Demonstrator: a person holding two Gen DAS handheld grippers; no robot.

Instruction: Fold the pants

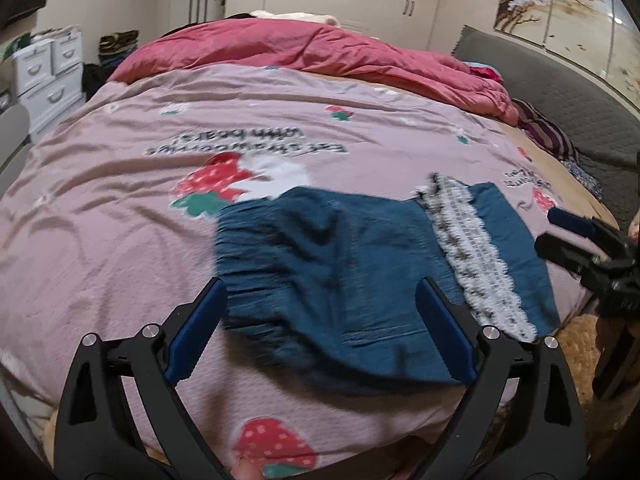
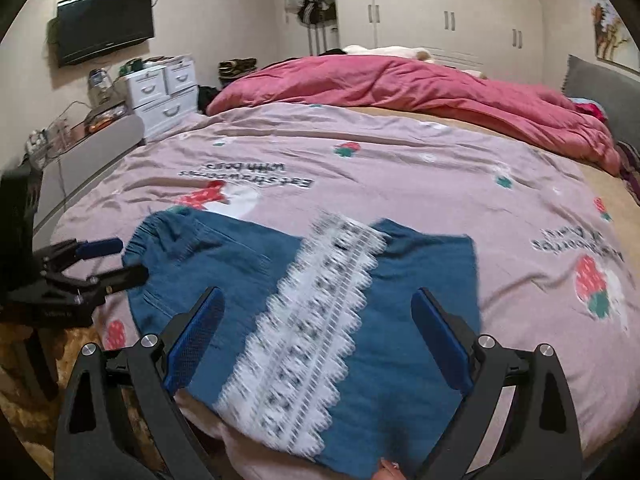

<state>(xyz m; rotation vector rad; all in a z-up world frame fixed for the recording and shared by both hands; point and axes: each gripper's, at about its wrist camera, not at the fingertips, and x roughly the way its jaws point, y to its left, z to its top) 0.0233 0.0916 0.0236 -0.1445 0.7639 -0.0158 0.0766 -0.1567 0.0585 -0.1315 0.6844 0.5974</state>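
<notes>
Pink bedspread (image 1: 120, 208) with strawberry prints and upside-down lettering fills both of my views, stretched across a wide bed, with a rumpled rose-red duvet (image 1: 320, 52) heaped along the far side. Behind that, white wardrobe doors (image 2: 448, 12); off to the left a white drawer unit (image 2: 164, 92), and a dark television (image 2: 104, 22) mounted on the wall.

And there are the pants (image 1: 340, 280), blue denim, lying folded and flat on the bedspread near the close edge of the bed. A white lace band (image 2: 304, 332) runs slantwise across them, and the gathered elastic waist (image 1: 236, 256) sits at their left end.

Now my left gripper (image 1: 320, 332): blue pads spread wide, nothing pinched. The pants show between and beyond my fingers (image 1: 196, 332), but neither pad presses on the cloth. I'm released.

My right gripper (image 2: 318, 340), same story: jaws splayed apart, lace band and denim visible in the gap, no pad biting into the fabric. Released as well.

Each hand spots the other. From the left camera, the right tool pokes in at the right edge, just beside the pants' right end. From the right camera, the left tool sits at the left edge by the waist, fingers parted. Slight blur on the cloth in both views.
</notes>
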